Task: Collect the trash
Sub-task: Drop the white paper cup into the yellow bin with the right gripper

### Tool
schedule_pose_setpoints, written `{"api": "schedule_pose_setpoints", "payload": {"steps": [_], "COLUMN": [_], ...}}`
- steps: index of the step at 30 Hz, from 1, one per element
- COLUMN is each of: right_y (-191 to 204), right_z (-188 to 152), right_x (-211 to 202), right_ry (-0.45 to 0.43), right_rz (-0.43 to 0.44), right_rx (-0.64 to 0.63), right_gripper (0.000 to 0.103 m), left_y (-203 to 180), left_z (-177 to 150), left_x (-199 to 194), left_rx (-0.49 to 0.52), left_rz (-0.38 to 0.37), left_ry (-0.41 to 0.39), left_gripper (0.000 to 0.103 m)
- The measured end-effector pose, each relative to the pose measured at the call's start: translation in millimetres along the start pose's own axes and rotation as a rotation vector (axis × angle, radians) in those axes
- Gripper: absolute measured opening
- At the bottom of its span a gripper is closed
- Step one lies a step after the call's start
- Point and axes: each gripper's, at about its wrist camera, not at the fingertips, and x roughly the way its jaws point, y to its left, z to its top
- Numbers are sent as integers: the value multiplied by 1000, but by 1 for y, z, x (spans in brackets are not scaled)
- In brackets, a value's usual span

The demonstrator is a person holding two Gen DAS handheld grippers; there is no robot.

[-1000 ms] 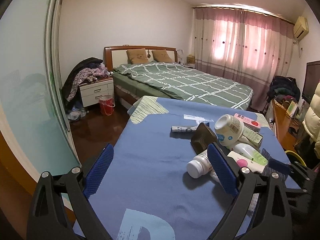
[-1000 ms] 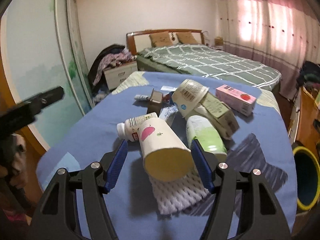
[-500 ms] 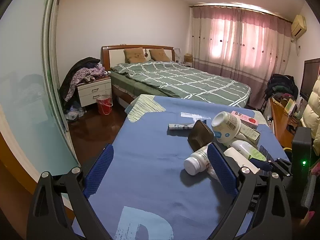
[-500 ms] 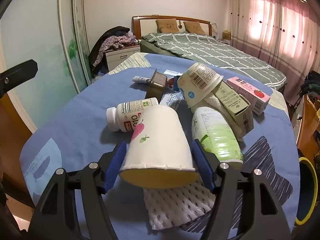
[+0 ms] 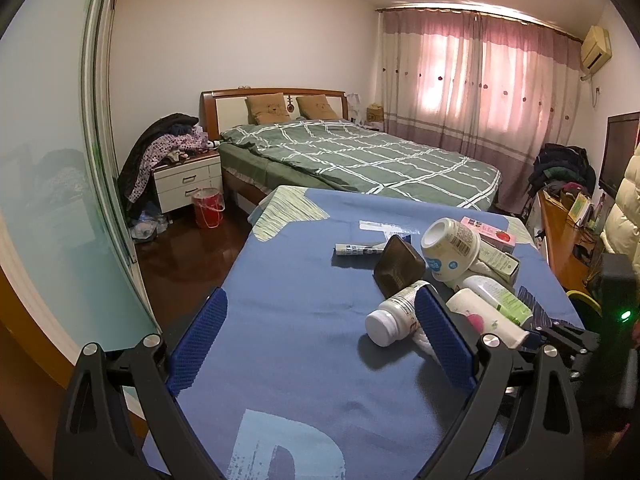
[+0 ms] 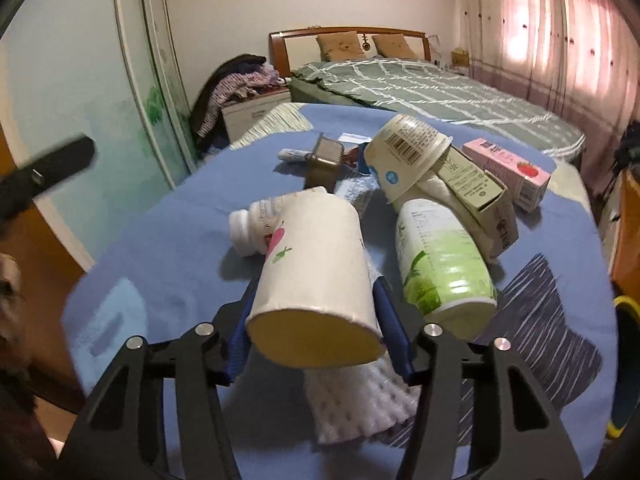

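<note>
A heap of trash lies on the blue-covered table [image 6: 168, 264]. In the right wrist view my right gripper [image 6: 318, 284] has its jaws closing, both blue pads against the sides of a white paper cup [image 6: 316, 264], whose open mouth faces the camera. Under the cup lies white foam netting [image 6: 356, 404]. Beside it are a white pill bottle [image 6: 248, 224], a green-labelled bottle [image 6: 440, 264], a yoghurt tub [image 6: 408, 156] and a pink carton [image 6: 508, 168]. My left gripper [image 5: 320, 304] hangs open over bare blue cloth, left of the pill bottle [image 5: 388, 320] and the cup [image 5: 484, 316].
A brown tray [image 6: 324, 160], a small tube [image 6: 292, 155] and a tan carton [image 6: 476, 188] sit further back in the heap. A yellow-rimmed bin [image 6: 624, 360] stands off the table's right edge. Behind are a bed [image 5: 360, 160], a nightstand [image 5: 188, 180] and a red bucket [image 5: 208, 208].
The right gripper's pads have drawn in against the paper cup, which has tipped with its mouth toward the camera. The left gripper has stayed where it was, open.
</note>
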Motion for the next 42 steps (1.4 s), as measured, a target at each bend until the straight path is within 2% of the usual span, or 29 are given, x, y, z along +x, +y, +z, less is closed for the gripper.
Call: {"api": "schedule_pose_setpoints", "payload": {"steps": [4, 8, 11, 16, 21, 24, 29, 31, 37, 42], "right_y": [-3, -21, -53, -133, -215, -252, -292, -298, -302, -300], "right_z": [3, 9, 9, -9, -42, -59, -78, -77, -78, -75], "right_x": [-25, -57, -79, -103, -119, -117, -109, -103, -98, -100], "right_ry": [-54, -135, -191, -224, -208, -169, -118, -110, -109, -127], "right_rz": [22, -25, -128, -373, -645, -752, -821, -845, -878, -884], "right_rx": [25, 64, 127, 325, 551, 640, 752, 779, 780, 762], "right_gripper": [53, 53, 54, 55, 57, 59, 60, 64, 76, 78], "left_y": [-4, -13, -21, -46, -72, -87, -115, -126, -149, -163], "left_z": [-1, -4, -8, -18, -27, -34, -46, -53, -70, -80], "left_x": [2, 4, 8, 18, 27, 32, 42, 45, 53, 58], "left_rx": [6, 20, 34, 77, 117, 149, 206, 230, 280, 307], "left_rz": [-8, -27, -45, -94, -148, -177, -227, -245, -285, -312], "left_ry": [7, 18, 31, 71, 108, 131, 175, 193, 233, 264], "left_gripper": [93, 93, 93, 93, 93, 93, 93, 93, 93, 93]}}
